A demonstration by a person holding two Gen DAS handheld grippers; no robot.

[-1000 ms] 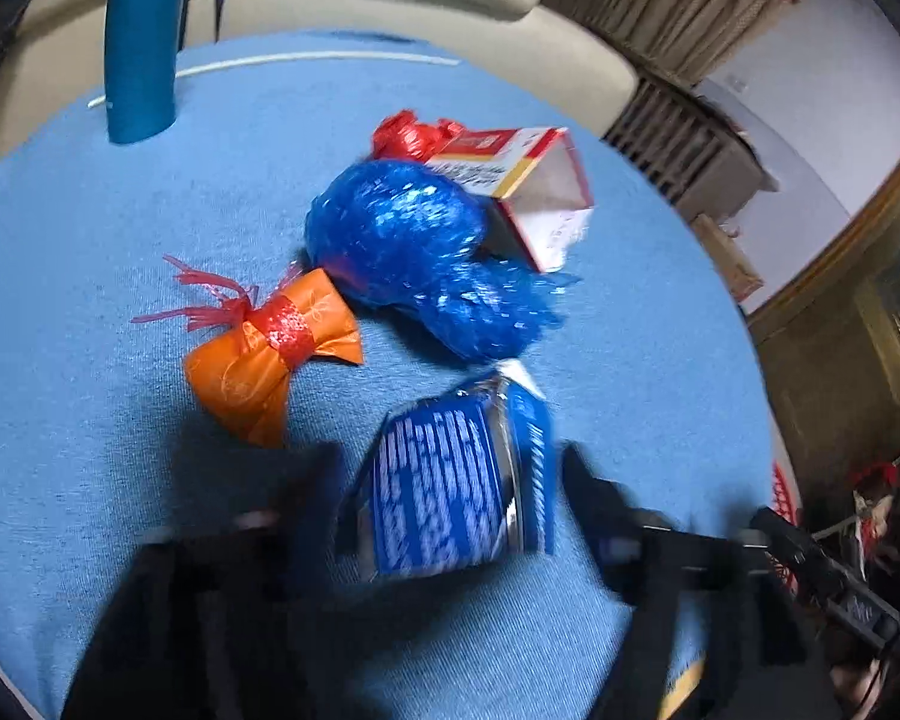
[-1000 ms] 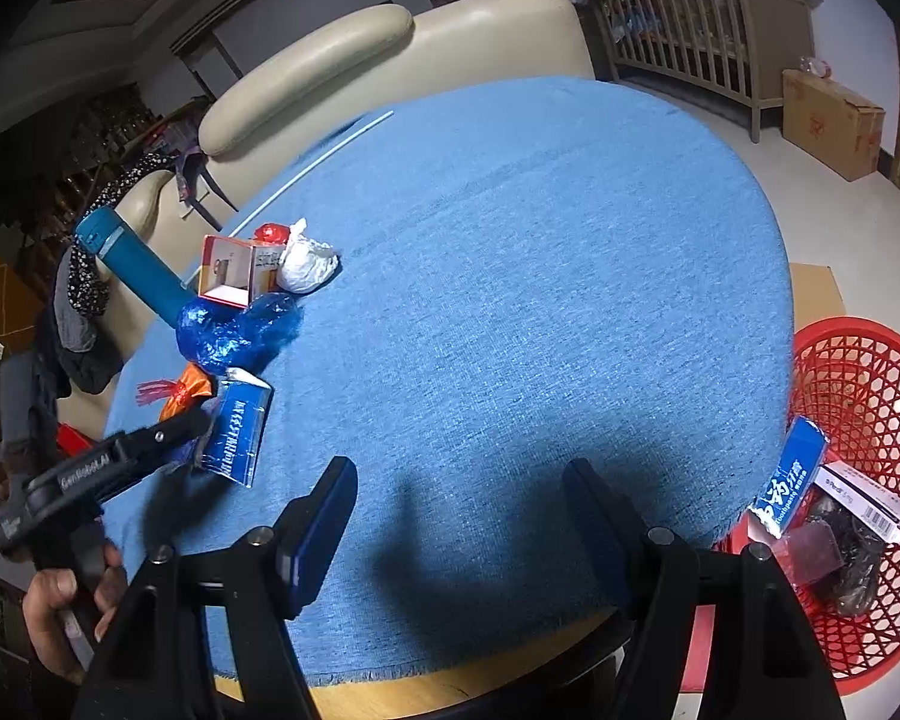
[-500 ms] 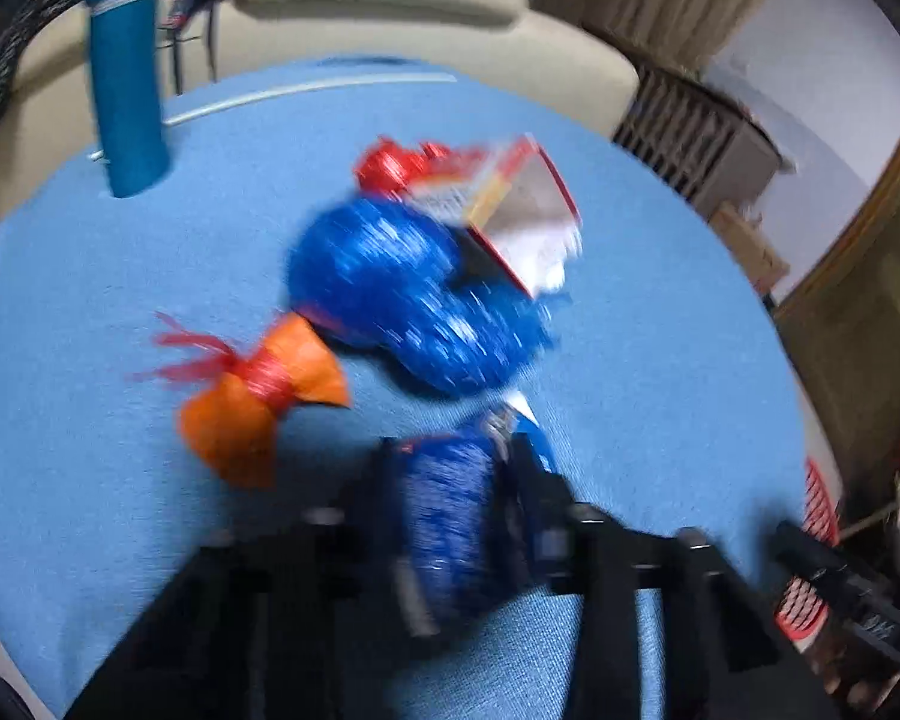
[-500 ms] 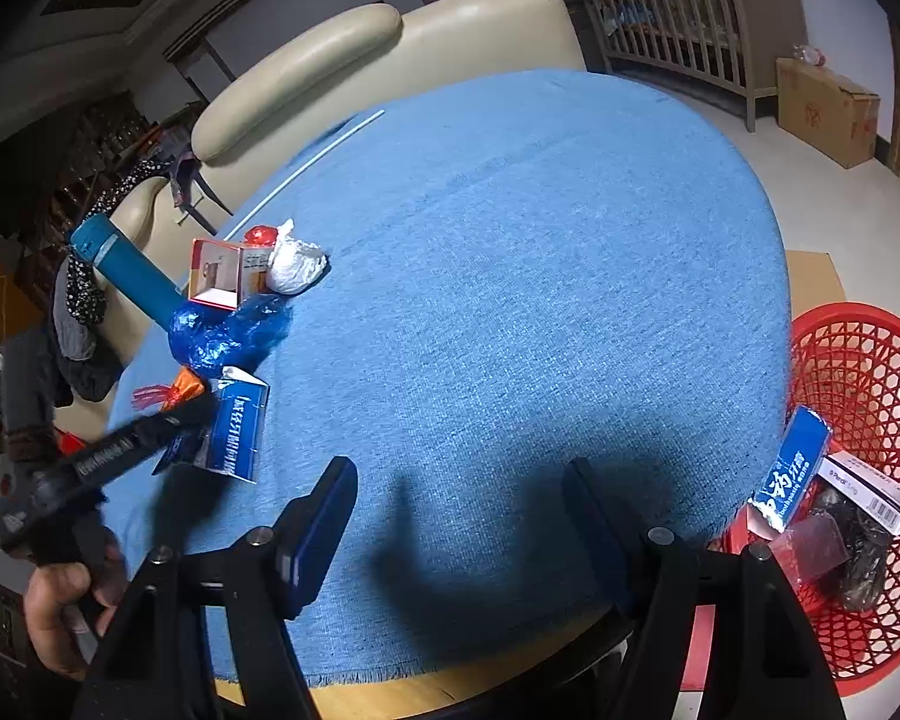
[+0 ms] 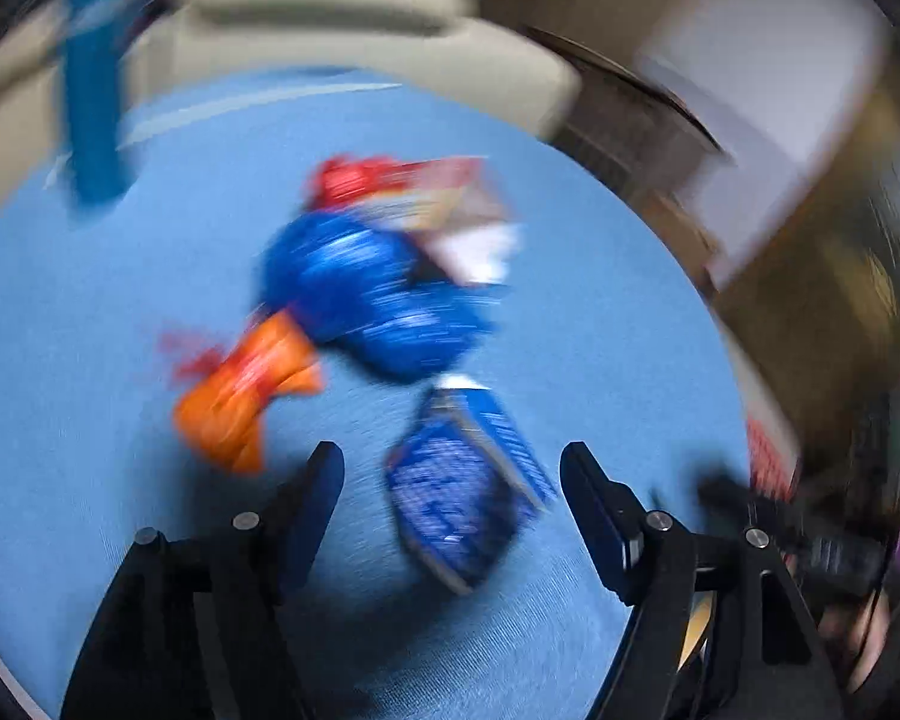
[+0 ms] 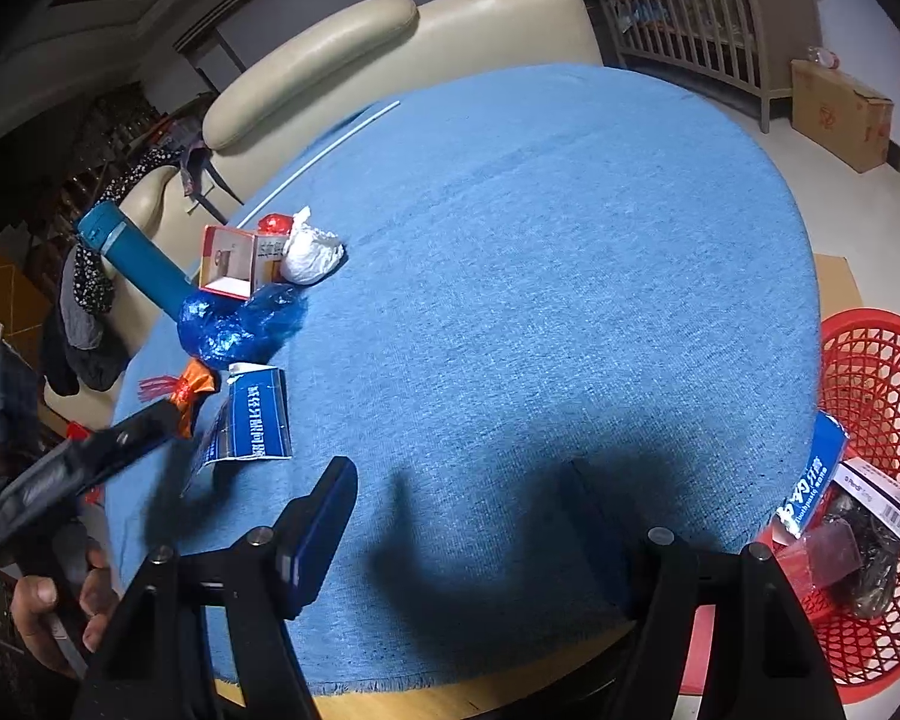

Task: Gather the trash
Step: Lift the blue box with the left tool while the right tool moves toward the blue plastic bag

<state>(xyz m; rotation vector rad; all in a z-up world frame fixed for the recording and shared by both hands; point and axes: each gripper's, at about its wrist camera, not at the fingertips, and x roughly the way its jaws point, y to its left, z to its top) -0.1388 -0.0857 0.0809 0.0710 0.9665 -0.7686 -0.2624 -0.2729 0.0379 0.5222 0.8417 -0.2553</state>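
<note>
the blue carton (image 5: 468,480) lies on the blue tablecloth (image 5: 60,360) in the gap between the spread fingers of the left gripper (image 5: 453,465), touching neither finger; that claw is released and grasps nothing. just beyond the carton sit the orange wrapper (image 5: 240,396) with its red frill, the crumpled blue plastic bag (image 5: 366,294) and the red-and-white box (image 5: 450,204), all bunched close together. this view is badly smeared, so print and edges cannot be read.

the right wrist view is sharp and shows what the left cannot: the same blue carton (image 6: 252,414) lying flat near the table's left edge, the left gripper (image 6: 150,426) reaching in beside it and partly over the orange wrapper (image 6: 192,387), and the person's hand (image 6: 60,600) on its handle. it also shows a white crumpled wad (image 6: 312,249) touching the red-and-white box (image 6: 234,261), and a teal tube (image 6: 135,258) leaning at the table's rim. the right gripper (image 6: 462,510) hangs released over bare cloth, well apart from the trash pile, gripping nothing.

the table is round under the blue tablecloth (image 6: 540,270). a cream sofa (image 6: 390,42) stands behind it, and a red mesh basket (image 6: 876,420) on the floor to the right holds boxes and dark wrappers. a wooden slatted rail (image 6: 708,18) and a cardboard box (image 6: 840,114) stand further back.
</note>
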